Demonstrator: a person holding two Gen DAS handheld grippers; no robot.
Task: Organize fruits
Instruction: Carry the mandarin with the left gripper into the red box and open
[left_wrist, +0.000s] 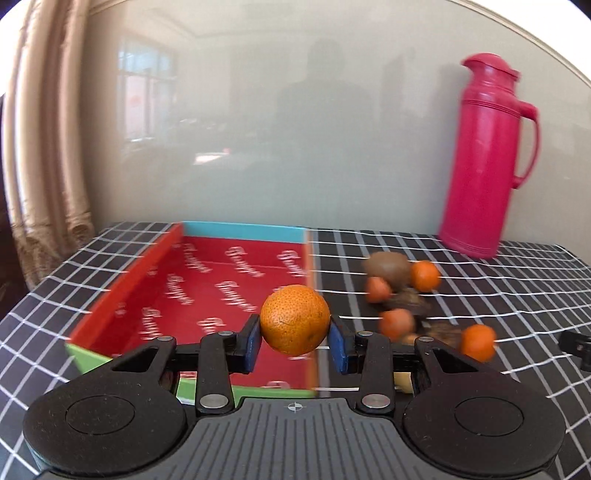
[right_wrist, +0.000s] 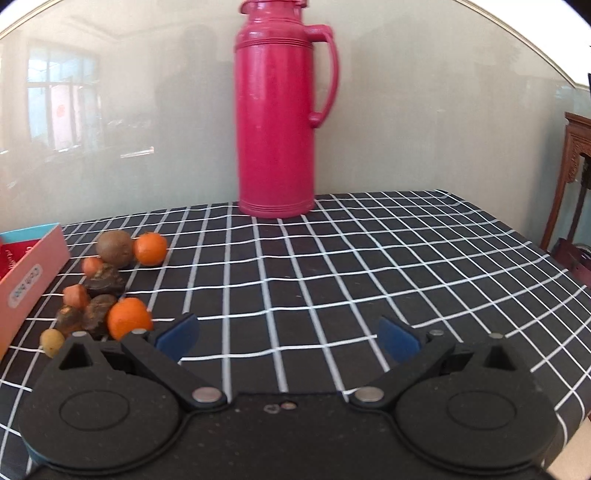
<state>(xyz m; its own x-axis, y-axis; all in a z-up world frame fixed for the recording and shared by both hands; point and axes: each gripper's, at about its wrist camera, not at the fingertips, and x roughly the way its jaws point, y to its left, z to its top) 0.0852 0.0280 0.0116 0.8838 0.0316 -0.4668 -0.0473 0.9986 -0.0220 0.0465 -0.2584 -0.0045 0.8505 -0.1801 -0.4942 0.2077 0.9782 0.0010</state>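
Observation:
My left gripper (left_wrist: 295, 341) is shut on an orange mandarin (left_wrist: 294, 319) and holds it above the right edge of a red box (left_wrist: 207, 295), which has an open top. A pile of fruit lies on the cloth right of the box: a kiwi (left_wrist: 388, 266), several small mandarins (left_wrist: 425, 275) and dark brown fruits (left_wrist: 406, 301). In the right wrist view the same pile shows at the left, with a kiwi (right_wrist: 114, 248), mandarins (right_wrist: 129, 323) and dark fruits (right_wrist: 105, 282). My right gripper (right_wrist: 288, 338) is open and empty above the cloth, right of the pile.
A tall pink thermos (left_wrist: 487, 155) stands at the back by the wall, also in the right wrist view (right_wrist: 280, 110). The table has a black cloth with white grid lines (right_wrist: 369, 258). A wooden chair (right_wrist: 576, 177) stands past the table's right edge.

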